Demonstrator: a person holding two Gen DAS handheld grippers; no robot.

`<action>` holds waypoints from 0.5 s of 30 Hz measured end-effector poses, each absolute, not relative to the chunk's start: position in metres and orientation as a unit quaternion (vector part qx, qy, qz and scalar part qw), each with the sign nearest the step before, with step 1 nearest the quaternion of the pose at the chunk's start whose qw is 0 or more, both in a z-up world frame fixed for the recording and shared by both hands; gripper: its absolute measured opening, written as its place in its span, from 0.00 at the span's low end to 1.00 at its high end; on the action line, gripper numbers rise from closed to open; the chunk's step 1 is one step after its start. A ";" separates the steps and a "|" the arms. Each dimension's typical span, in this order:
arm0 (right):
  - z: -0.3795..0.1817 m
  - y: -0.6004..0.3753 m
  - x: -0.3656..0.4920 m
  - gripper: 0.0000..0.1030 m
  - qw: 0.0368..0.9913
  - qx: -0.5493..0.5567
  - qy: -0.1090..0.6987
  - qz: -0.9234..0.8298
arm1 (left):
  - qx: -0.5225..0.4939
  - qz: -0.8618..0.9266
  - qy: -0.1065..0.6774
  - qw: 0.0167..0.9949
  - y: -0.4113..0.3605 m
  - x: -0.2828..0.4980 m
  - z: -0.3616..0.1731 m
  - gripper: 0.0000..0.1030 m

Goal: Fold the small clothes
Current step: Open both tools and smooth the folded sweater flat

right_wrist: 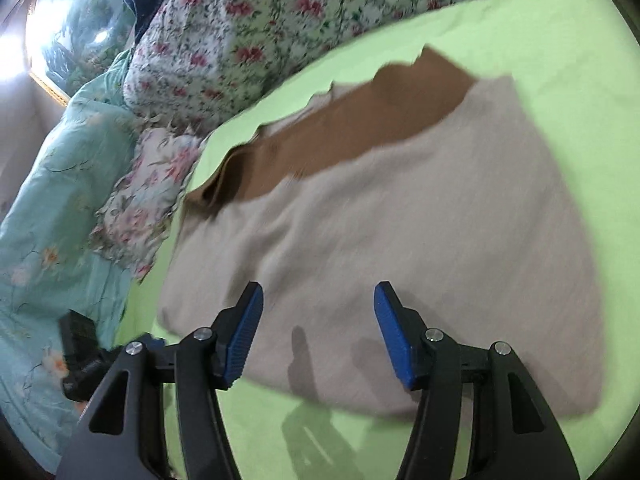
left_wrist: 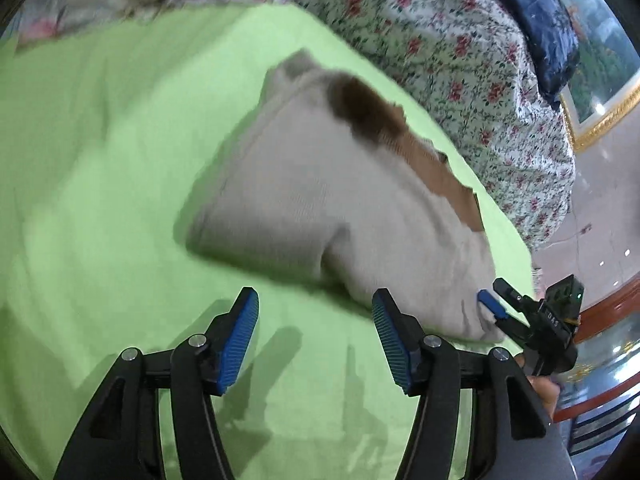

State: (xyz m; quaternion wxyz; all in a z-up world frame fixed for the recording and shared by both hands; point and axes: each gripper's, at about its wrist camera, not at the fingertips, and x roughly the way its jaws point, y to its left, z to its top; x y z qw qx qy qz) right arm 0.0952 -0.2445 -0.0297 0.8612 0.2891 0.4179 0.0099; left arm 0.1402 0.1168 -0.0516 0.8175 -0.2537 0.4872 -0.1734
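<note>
— Two grippers, both with fingers spread wide and nothing between them. Agree?

— Agree. From the left wrist camera, the left gripper (left_wrist: 316, 336) shows its blue pads far apart over the green sheet (left_wrist: 100, 168), gripping nothing. The right-hand pad (left_wrist: 390, 338) sits at the near edge of the beige garment (left_wrist: 320, 184); whether it touches the cloth I cannot tell.

— Where does the garment lie?

— Folded on the sheet, running from the middle of that view toward 4 o'clock, with a brown band (left_wrist: 436, 172) along its edge at about 2 o'clock. The picture is blurred, so finer detail is lost.

— And the other tool?

— The right gripper (left_wrist: 496, 302) appears at 4 o'clock in the left view, a blue fingertip (left_wrist: 491, 302) at the garment's near corner. Its own camera settles the gap: the right gripper (right_wrist: 318, 328) hangs wide open above the beige garment (right_wrist: 420, 208), pads (right_wrist: 244, 336) apart, cloth below but not pinched.

— Surroundings?

— A floral quilt (right_wrist: 248, 32) at 11 o'clock, a teal blanket (right_wrist: 52, 184) at 9 o'clock, and a gold-framed picture (left_wrist: 600, 92) at 3 o'clock in the left view.
</note>
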 end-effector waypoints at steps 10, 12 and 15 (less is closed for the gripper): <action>-0.035 -0.217 0.090 0.61 0.850 0.304 0.428 0.033 | -0.347 -0.163 0.467 0.797 0.115 0.178 -0.074 0.77; -0.031 -0.212 0.101 0.61 0.852 0.299 0.428 0.043 | -0.359 -0.153 0.459 0.798 0.117 0.188 -0.075 0.77; -0.028 -0.201 0.126 0.61 0.853 0.282 0.434 0.069 | -0.346 -0.137 0.447 0.813 0.114 0.202 -0.071 0.48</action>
